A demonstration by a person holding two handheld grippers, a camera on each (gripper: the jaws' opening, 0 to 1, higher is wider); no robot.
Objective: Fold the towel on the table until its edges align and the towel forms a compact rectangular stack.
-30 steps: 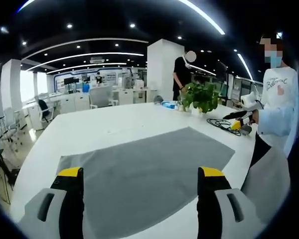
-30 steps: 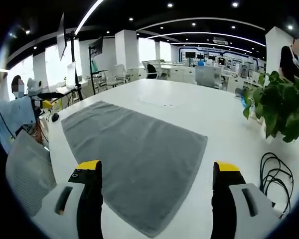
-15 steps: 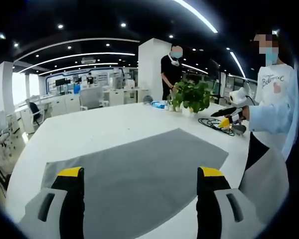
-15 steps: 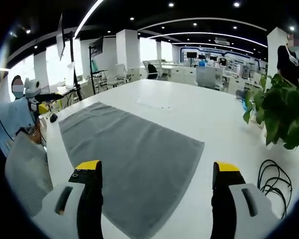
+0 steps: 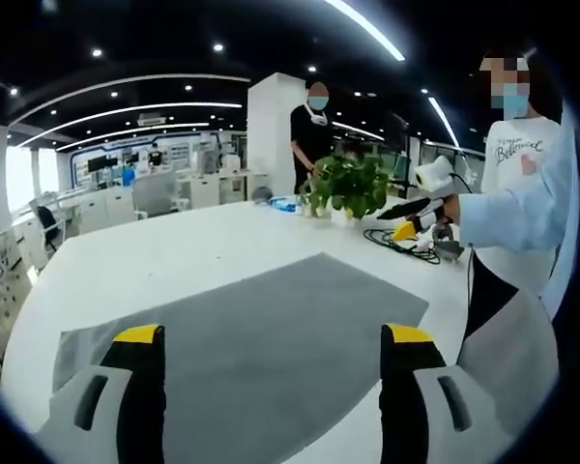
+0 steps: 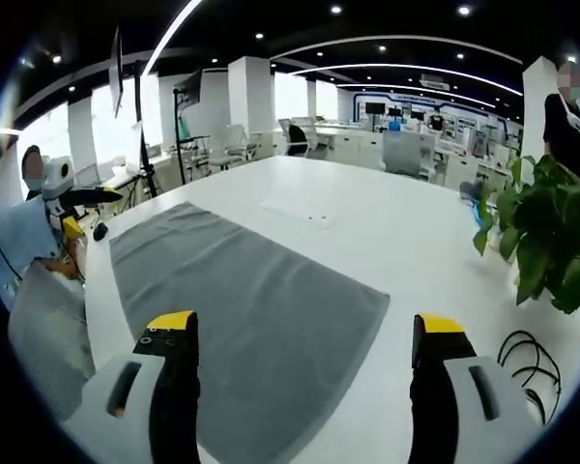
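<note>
A grey towel [image 5: 256, 333] lies flat and unfolded on the white table [image 5: 174, 256]. My left gripper [image 5: 271, 353] hovers over its near edge, jaws wide apart with nothing between them. In the right gripper view the same towel [image 6: 256, 314] stretches from the far left towards me. My right gripper [image 6: 304, 338] stands open above the towel's near part, holding nothing. The right gripper also shows at the right of the left gripper view [image 5: 411, 208], held by the person. The left gripper appears at the left of the right gripper view [image 6: 72, 198].
A potted green plant [image 5: 348, 184] [image 6: 546, 237] stands on the table past the towel. A coil of black cable [image 5: 396, 242] [image 6: 532, 362] lies beside it. A person in black [image 5: 309, 121] stands behind the plant. Desks and chairs fill the office beyond.
Both views have shifted slightly as the hands moved; the towel lies as before. In the left gripper view the person in black has come further into sight by the plant.
</note>
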